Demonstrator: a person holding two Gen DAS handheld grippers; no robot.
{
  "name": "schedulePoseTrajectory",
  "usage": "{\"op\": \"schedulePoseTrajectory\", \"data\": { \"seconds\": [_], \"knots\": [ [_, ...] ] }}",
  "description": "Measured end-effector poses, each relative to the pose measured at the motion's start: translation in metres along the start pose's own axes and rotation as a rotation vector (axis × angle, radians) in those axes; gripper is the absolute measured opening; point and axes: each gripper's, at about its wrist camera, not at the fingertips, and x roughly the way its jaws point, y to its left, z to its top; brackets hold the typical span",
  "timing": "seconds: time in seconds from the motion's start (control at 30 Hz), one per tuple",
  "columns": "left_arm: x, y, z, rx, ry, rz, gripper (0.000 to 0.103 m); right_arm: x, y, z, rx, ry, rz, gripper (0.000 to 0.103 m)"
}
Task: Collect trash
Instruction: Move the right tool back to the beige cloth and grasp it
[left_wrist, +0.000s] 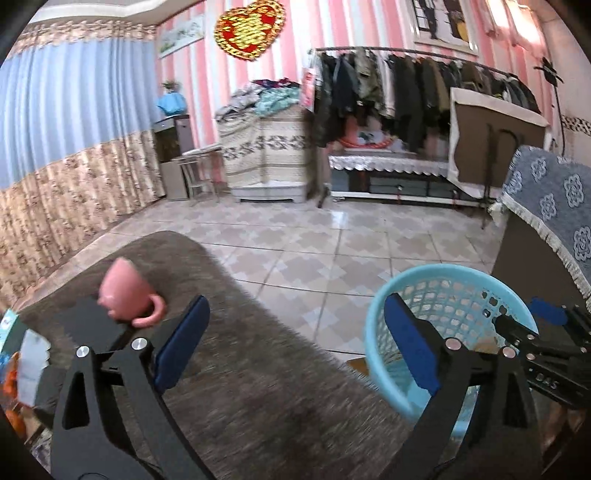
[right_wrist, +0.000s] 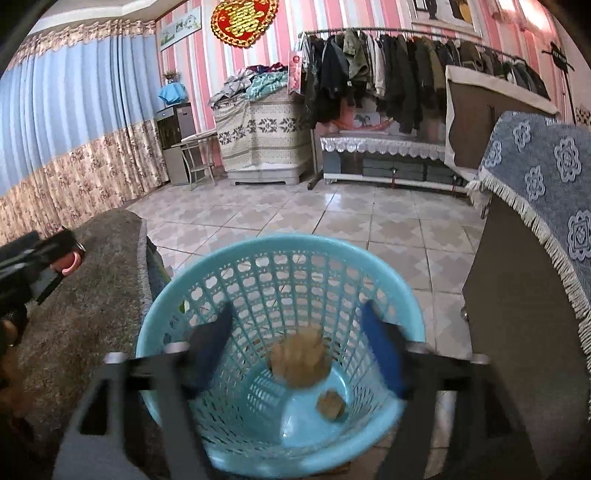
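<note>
Evidently caught mid-task, with part of the trash binned. Found mat (left_wrist: 258, 369) covering the raised surface on the left, with bin (right_wrist: 280, 242) standing on the tiled floor just beside its edge. Found right gripper (right_wrist: 297, 314) above the bin mouth, jaws apart and clamped on nothing. Found left gripper (left_wrist: 295, 306) over the mat, jaws wide apart, likewise empty. Noted cup (left_wrist: 125, 291) lying tilted on the mat, near the left finger; judged not trash, though could not confirm.

Noted scrap (right_wrist: 299, 358), tan and blurred, inside the bin below the right jaws, apart from both pads; judged in mid-fall or loosely settled. Noted lump (right_wrist: 330, 406), smaller and brown, resting on the bin floor beside the scrap. Counted two pieces as collected.

Saw no loose trash on the visible mat. Made out carton (left_wrist: 9, 328) and orange items (left_wrist: 11, 384) at the left edge of the left wrist view, too cut off to identify. Judged remaining work as: check that edge, pick up any trash there, carry to bin.
</note>
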Motion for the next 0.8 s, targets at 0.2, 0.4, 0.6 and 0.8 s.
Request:
{"op": "schedulePoseTrajectory", "data": {
  "seconds": [0.2, 0.4, 0.6, 0.8],
  "knots": [
    [-0.044, 0.024, -0.007, -0.044, -0.03, 0.058, 0.095, -0.023, 0.012, -0.001, -0.007, -0.023, 0.027, 0.087],
    [-0.09, 0.049, -0.023, -0.071, -0.058, 0.119, 0.097, -0.06, 0.039, -0.003, -0.061, -0.07, 0.07, 0.09],
    [-0.134, 0.088, -0.042, -0.125, -0.083, 0.197, 0.097, -0.093, 0.07, -0.009, -0.08, -0.104, 0.161, 0.092],
    [-0.17, 0.139, -0.065, -0.194, -0.085, 0.284, 0.097, -0.109, 0.102, -0.018, -0.137, -0.115, 0.22, 0.092]
  ]
}}
